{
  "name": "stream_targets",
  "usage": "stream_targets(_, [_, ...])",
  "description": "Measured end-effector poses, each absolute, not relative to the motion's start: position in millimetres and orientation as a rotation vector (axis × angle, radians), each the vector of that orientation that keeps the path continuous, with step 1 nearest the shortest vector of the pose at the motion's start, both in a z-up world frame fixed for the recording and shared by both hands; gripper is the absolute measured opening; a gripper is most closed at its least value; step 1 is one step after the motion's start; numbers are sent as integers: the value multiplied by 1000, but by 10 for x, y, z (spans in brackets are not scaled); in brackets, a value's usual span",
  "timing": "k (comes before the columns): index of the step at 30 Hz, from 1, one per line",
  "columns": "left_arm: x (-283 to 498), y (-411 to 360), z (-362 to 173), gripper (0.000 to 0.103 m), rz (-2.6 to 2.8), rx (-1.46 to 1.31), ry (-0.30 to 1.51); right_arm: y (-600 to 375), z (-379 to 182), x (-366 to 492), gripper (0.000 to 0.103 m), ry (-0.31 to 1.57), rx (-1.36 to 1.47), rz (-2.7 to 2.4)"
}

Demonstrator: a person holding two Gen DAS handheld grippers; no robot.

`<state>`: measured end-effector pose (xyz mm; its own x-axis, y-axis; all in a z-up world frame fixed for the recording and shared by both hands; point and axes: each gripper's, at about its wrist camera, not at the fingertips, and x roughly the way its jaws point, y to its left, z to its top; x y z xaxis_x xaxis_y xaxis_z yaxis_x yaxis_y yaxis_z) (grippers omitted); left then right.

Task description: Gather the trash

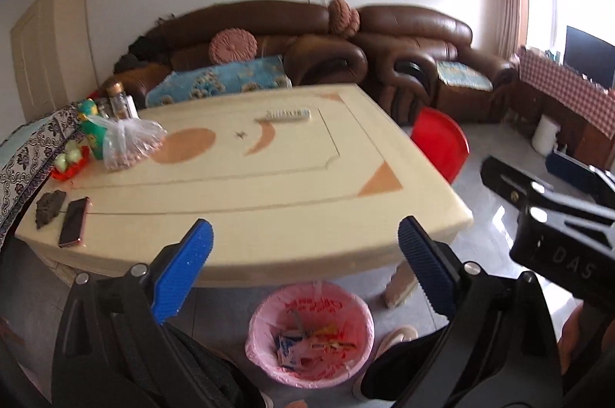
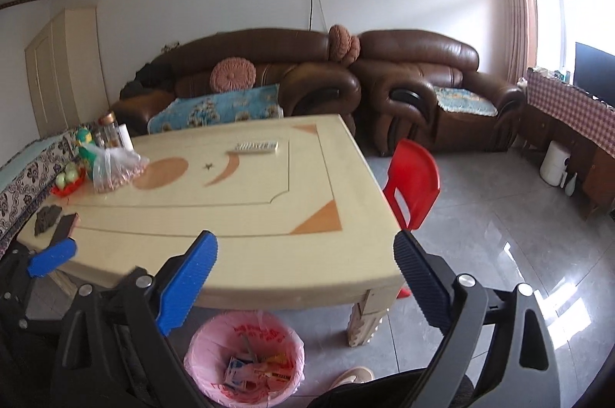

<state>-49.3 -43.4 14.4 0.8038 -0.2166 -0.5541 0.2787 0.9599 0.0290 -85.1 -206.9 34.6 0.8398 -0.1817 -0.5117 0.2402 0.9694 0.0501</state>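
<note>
While open, left gripper (image 1: 305, 246) above wrappers (image 1: 311, 346).

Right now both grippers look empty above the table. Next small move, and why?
Probably hold off grabbing and scan the table for leftover trash. Both the left gripper and right gripper are open with nothing between the fingers, wrappers already lie in the pink-lined bin, and what shows on the tabletop looks like belongings rather than trash.

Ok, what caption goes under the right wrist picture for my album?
Open right gripper above the pink-lined bin of wrappers, beside the table.
</note>
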Motion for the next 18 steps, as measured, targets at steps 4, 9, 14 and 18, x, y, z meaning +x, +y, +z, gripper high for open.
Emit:
stream_targets(4, [-542, -372, 296, 97, -219, 108, 569, -2027, 460, -971, 91, 496, 105, -229])
stream_targets(9, [-602, -292, 392, 97, -201, 81, 544, -1987, 602, -1120, 91, 446, 90, -246])
stream_targets(14, [-607, -259, 389, 97, -202, 75, 545, -1978, 665, -1189, 93, 423, 79, -266])
stream_targets(18, [-603, -282, 376, 97, -191, 87, 545, -1964, 665, -1194, 93, 424, 79, -265])
